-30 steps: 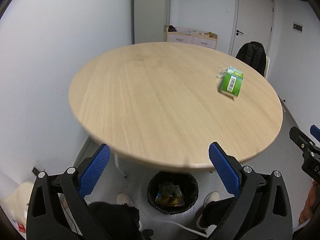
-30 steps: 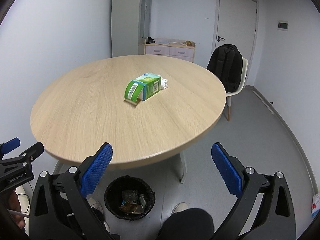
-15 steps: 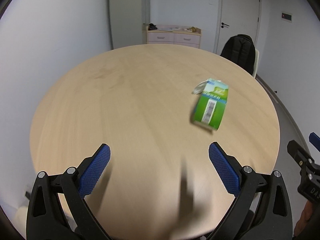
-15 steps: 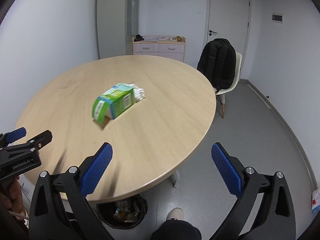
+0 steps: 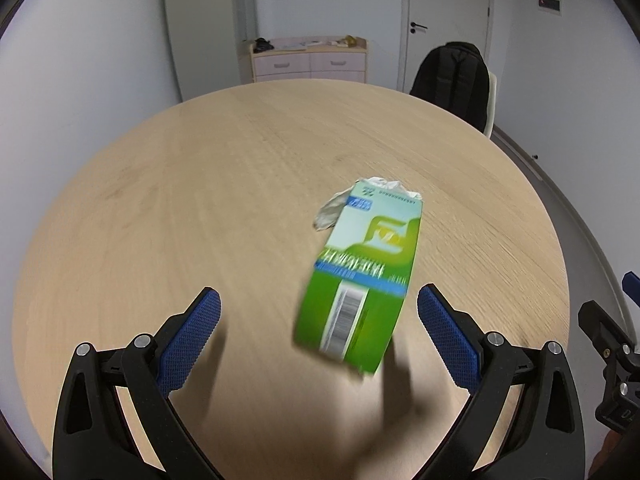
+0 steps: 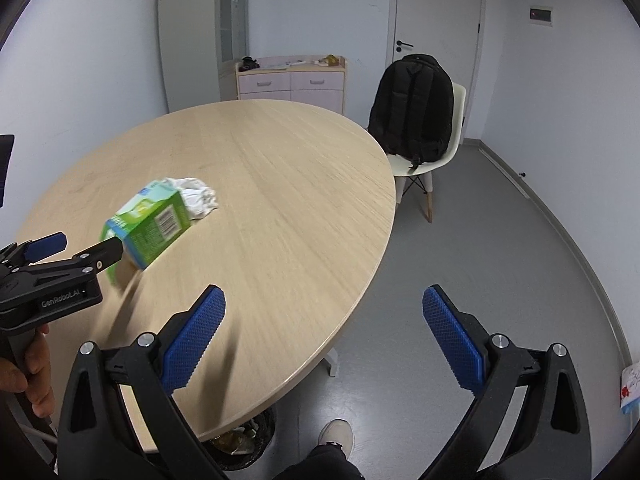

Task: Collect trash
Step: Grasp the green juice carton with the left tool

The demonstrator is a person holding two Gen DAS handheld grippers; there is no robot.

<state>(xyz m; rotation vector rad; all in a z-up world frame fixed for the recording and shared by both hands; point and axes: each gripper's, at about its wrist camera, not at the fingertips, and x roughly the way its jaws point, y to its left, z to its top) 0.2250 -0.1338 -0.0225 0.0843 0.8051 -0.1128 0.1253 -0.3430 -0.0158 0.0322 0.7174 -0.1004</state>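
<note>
In your left wrist view, the green carton [image 5: 360, 280] lies on the round desk [image 5: 160, 200], just in front of your left claw [image 5: 318, 314] and a bit to its right side. Its long side runs from near to far, tipped a little to the right. The left claw's jaws are wide apart and hold nothing. A crumpled tissue [image 5: 332, 210] sits at the carton's far end, touching it.

In your right wrist view, your right claw [image 6: 324, 314] is also wide apart and empty, hanging over the desk's near right edge. The carton [image 6: 148, 222] is far off to its left, right by the left claw [image 6: 72, 250]. So your left claw is nearer. A bin [image 6: 240, 444] peeks out under the desk.

Count: one carton, one tissue, one bin.
</note>
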